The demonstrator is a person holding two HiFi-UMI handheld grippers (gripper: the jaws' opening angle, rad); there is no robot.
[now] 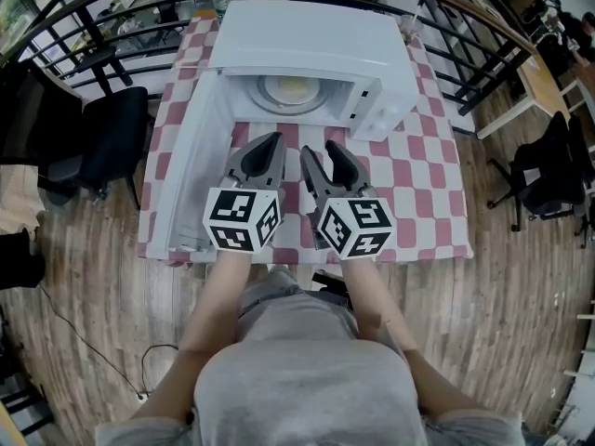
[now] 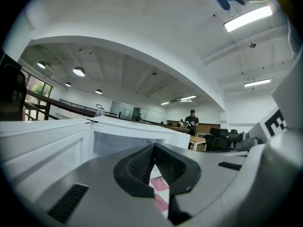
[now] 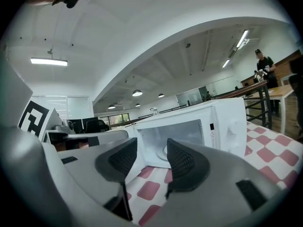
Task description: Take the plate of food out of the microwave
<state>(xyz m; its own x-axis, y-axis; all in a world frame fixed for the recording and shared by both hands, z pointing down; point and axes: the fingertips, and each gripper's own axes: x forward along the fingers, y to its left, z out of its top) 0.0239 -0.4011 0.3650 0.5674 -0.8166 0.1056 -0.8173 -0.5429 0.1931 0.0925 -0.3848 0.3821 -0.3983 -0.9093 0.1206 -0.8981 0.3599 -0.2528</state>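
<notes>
OK, both tongs are held side by side over the counter [image 1: 423, 189], in front of the open microwave [image 1: 307, 35], noses pointing at the cavity.

Left tongs [image 1: 268, 143]: jaws closed tip to tip, nothing between them (the left gripper view shows the ribbed pads meeting along one line [image 2: 154, 146]).

Right tongs [image 1: 319, 152]: jaws apart at a moderate gap and empty. In the right gripper view only the cavity and the checked cloth show through the gap [image 3: 151, 148].

Plate of food [image 1: 291, 91]: inside the microwave on the cavity floor, straight ahead of both tongs and clear of them. Neither tip has crossed the cavity opening. The food is a pale yellow patch on a light round plate; I can't tell more than that.

Door [image 1: 191, 156]: swung fully open, running alongside the left tongs on their outer left, close but not touching as far as I can tell.

Control panel [image 1: 367, 108]: ahead and to the right of the right tongs, and its front face shows in the right gripper view [image 3: 227, 126].

Red-and-white checked cloth [image 1: 409, 156]: covers the counter under and to the right of both tongs.
</notes>
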